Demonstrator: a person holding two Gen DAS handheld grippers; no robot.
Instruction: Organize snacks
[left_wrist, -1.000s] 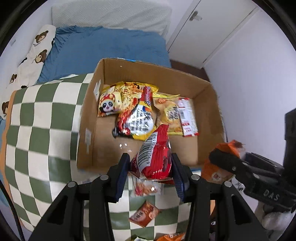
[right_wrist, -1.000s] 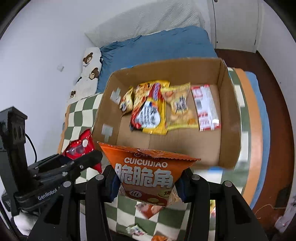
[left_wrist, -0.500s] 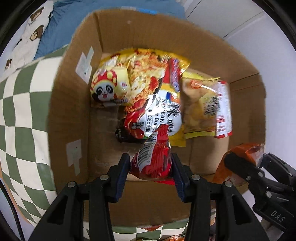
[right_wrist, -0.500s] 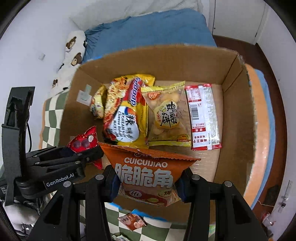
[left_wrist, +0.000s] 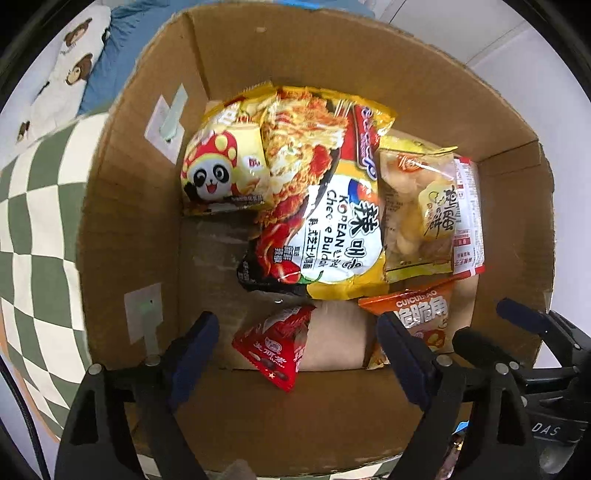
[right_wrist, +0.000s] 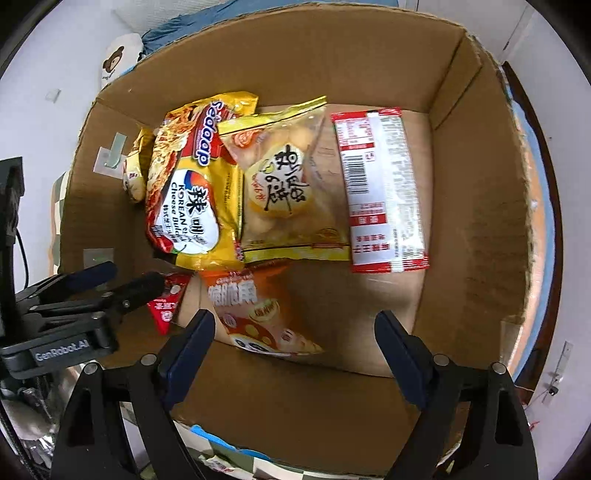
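Note:
Both grippers hover over an open cardboard box (left_wrist: 129, 229) (right_wrist: 476, 236). My left gripper (left_wrist: 297, 339) is open; a small red snack packet (left_wrist: 275, 349) lies loose on the box floor between its fingers. My right gripper (right_wrist: 295, 341) is open; an orange Cuicuijiao chip bag (right_wrist: 255, 314) (left_wrist: 421, 314) lies on the box floor just ahead of it. The red packet also shows in the right wrist view (right_wrist: 166, 299), beside the left gripper's fingers (right_wrist: 140, 286).
The box also holds a panda snack bag (left_wrist: 221, 173), a yellow Korean noodle pack (left_wrist: 332, 221) (right_wrist: 192, 192), a pale puff bag (right_wrist: 280, 184) and a red-and-white packet (right_wrist: 380, 192). A green checked cloth (left_wrist: 33, 221) lies left of the box.
Both grippers moved lower over the box and opened. The red packet and the orange chip bag dropped out of the jaws onto the box floor.

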